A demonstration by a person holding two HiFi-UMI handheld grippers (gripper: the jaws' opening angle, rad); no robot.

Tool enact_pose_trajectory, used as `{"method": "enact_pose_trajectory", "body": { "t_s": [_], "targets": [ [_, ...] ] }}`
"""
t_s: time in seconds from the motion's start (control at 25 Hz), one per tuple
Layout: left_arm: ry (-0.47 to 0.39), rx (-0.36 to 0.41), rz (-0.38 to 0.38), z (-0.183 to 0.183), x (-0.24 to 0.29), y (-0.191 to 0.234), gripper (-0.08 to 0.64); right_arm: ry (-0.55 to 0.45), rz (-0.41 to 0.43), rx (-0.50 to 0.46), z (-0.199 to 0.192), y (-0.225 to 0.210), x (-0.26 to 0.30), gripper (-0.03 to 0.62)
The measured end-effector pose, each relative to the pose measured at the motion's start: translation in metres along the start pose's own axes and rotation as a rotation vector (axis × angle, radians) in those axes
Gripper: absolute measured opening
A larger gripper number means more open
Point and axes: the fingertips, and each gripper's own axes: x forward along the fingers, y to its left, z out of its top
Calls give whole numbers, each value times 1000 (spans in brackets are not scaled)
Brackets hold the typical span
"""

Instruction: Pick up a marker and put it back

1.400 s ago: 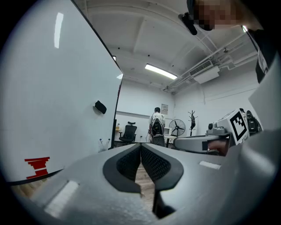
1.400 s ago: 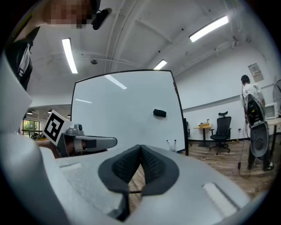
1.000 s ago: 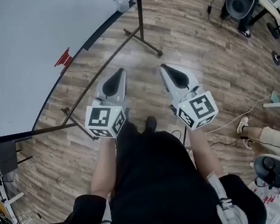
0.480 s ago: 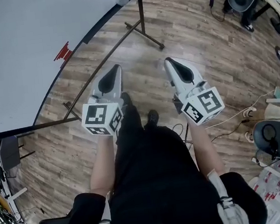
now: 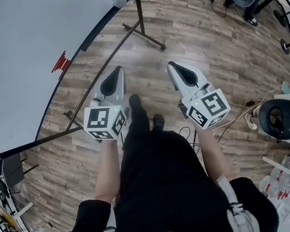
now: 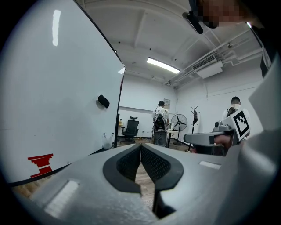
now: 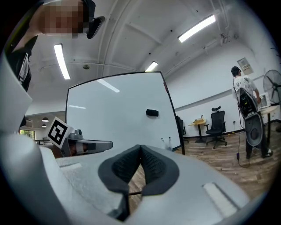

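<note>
A wood floor (image 5: 214, 41) runs beside a big whiteboard (image 5: 16, 50). The left claw (image 5: 117, 71) and right claw (image 5: 172, 66) are both pressed together, empty. The markers (image 6: 107, 139) stand at the board's far corner, well apart. Arriving with a claw unopened would likely knock them over.

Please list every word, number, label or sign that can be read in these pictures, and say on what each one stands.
No text can be read.
Red strokes on the whiteboard: a drawn mark, not letters.
Black-and-white squares on the two cubes: code patterns, no words.
Wall notice: too small to read.
Red print on the packs at the lower right of the head view: too small and blurred.
</note>
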Motion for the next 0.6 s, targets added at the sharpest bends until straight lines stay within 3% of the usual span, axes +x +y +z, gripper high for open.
{"method": "enact_pose_trajectory", "body": {
  "t_s": [0.32, 0.6],
  "targets": [
    [-23, -15, -37, 20, 54, 49, 12, 25, -14, -49, 20, -17, 61, 2],
    [-41, -9, -113, 46, 110, 92, 12, 16, -58, -76, 45, -38, 130, 2]
  ]
}}
